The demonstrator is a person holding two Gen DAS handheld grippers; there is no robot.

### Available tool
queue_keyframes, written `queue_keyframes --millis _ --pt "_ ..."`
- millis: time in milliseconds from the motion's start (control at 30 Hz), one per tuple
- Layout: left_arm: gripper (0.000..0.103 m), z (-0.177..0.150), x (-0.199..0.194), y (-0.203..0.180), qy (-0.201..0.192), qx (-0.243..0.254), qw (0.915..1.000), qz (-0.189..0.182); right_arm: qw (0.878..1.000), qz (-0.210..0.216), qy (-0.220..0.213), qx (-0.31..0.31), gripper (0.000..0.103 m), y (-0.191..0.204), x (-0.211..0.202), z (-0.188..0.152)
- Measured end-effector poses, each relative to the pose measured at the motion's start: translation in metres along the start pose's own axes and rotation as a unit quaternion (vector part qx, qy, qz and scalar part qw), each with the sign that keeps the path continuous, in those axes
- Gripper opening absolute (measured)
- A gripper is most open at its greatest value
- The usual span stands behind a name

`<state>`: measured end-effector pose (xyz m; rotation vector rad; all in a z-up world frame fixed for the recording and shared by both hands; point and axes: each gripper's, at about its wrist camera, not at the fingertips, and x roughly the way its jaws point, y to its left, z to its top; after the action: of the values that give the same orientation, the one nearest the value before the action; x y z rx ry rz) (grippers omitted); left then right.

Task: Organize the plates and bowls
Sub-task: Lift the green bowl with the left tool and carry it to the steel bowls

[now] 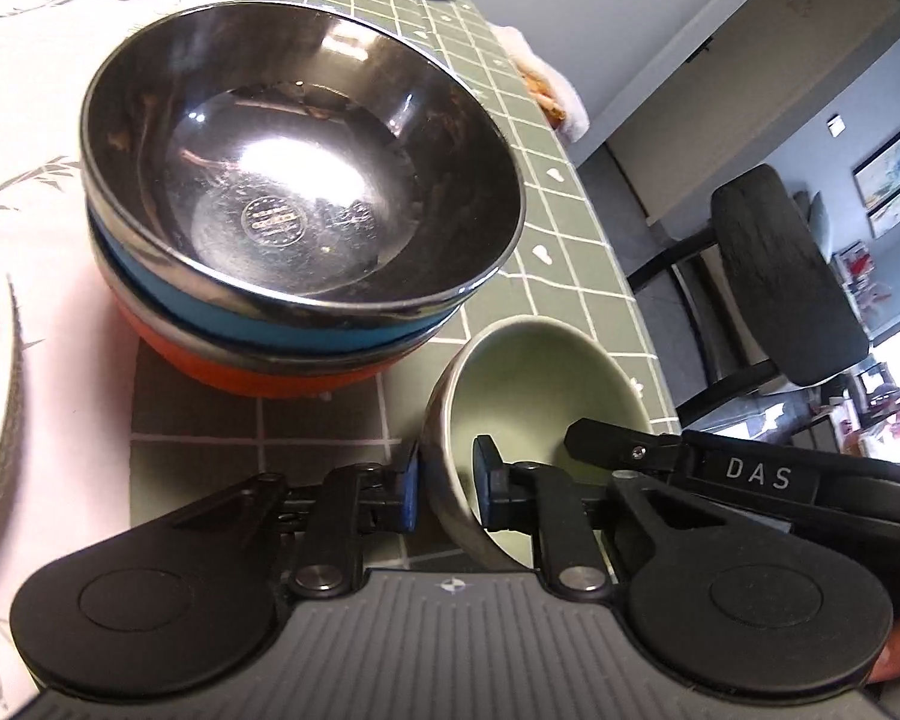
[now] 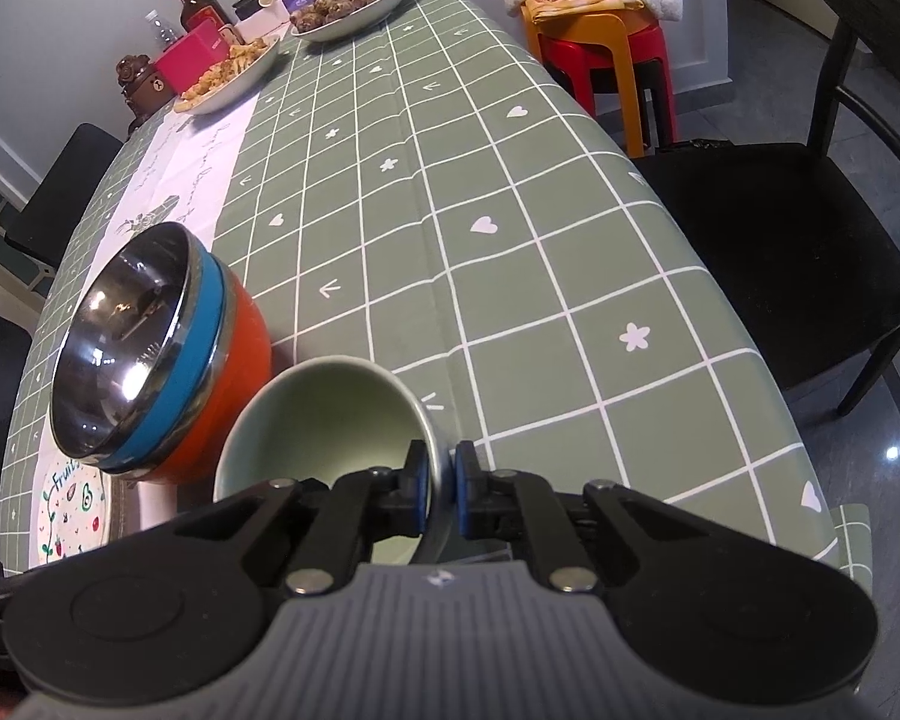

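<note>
Between your two tongs, the green bowl (image 1: 528, 384) is pinched by its rim: left gripper (image 1: 444, 486) and right gripper (image 2: 441, 492) both clamp it. Just beside it stands the steel bowl stack (image 2: 150, 354); open tablecloth (image 2: 510, 276) spreads rightward to the table edge.

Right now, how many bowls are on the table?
4. Three are nested in a stack: steel bowl on top, blue bowl under it, orange bowl at the bottom. The green bowl beside the stack is gripped at its rim. More may be nested unseen.
</note>
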<state>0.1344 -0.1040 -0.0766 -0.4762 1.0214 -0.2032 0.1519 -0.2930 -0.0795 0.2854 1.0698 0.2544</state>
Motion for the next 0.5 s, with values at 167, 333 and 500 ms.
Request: queue_keyframes --millis 167,333,500 --pt "0.018 -0.004 -0.013 -0.002 -0.005 -0.002 0.9999 0.012 1.0 0.016 0.0 -0.005 0.007 0.004 -0.006 -0.002" --pt "0.018 -0.011 -0.039 -0.004 -0.039 0.011 0.9989 0.025 0.999 0.035 -0.018 -0.021 0.006 0.016 -0.021 -0.009" --pt "0.018 -0.016 -0.069 -0.003 -0.071 -0.005 0.9971 0.028 0.997 0.064 -0.038 -0.034 0.007 0.033 -0.04 -0.013"
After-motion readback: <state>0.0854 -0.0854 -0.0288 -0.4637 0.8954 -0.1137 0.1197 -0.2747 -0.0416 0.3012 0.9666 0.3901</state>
